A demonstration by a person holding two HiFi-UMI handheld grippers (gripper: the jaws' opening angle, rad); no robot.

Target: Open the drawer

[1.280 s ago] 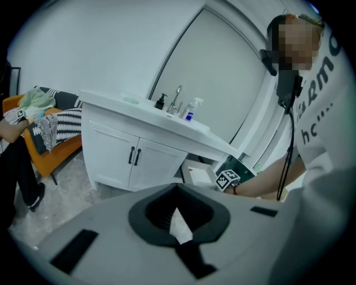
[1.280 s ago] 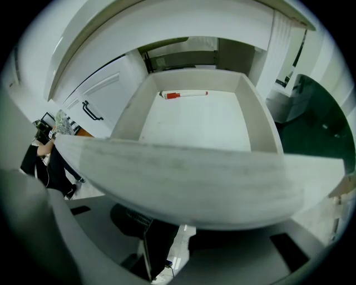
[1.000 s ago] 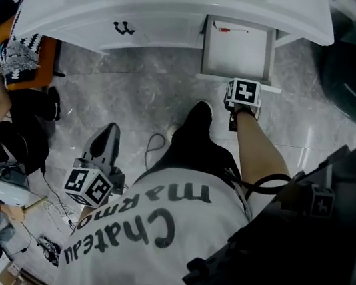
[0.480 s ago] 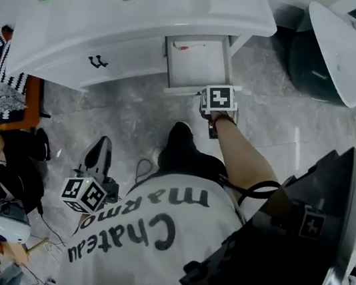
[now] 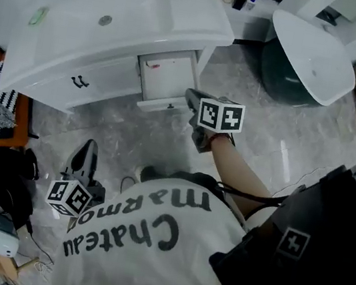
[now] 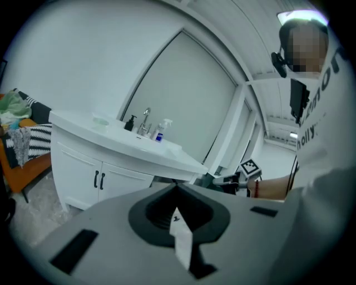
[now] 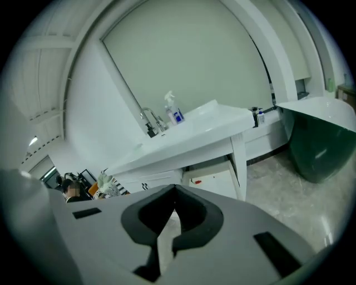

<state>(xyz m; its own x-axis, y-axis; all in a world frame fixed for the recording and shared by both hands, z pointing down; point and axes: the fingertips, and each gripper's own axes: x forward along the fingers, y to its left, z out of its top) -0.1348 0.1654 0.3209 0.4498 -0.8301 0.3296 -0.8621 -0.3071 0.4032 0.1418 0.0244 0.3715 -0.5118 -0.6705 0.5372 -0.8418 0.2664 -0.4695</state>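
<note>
Head view, bathroom, grey marble floor (image 5: 119, 129), white vanity tabletop (image 5: 186, 11), drawer (image 5: 165, 75) pulled out beneath it, right tool (image 5: 190, 95) just beside drawer front, pressed together, empty, left tool (image 5: 85, 148) low over floor, pressed together, empty, tub (image 5: 309, 45) right.

Glossy white basin top (image 5: 152, 12) at 11 o'clock; smooth white drawer (image 5: 165, 77) just below it. Polished, marbled grey stone floor (image 5: 285, 149). Glossy tub (image 5: 312, 49) at 1 o'clock. Matt cloth shirt (image 5: 140, 247) at 6.

Cool, even light filled every view, with soft glare on the glossy white vanity top (image 5: 152, 12). Fisheye bending warped edges; the grey left gripper (image 6: 177, 192) looked blurred.
</note>
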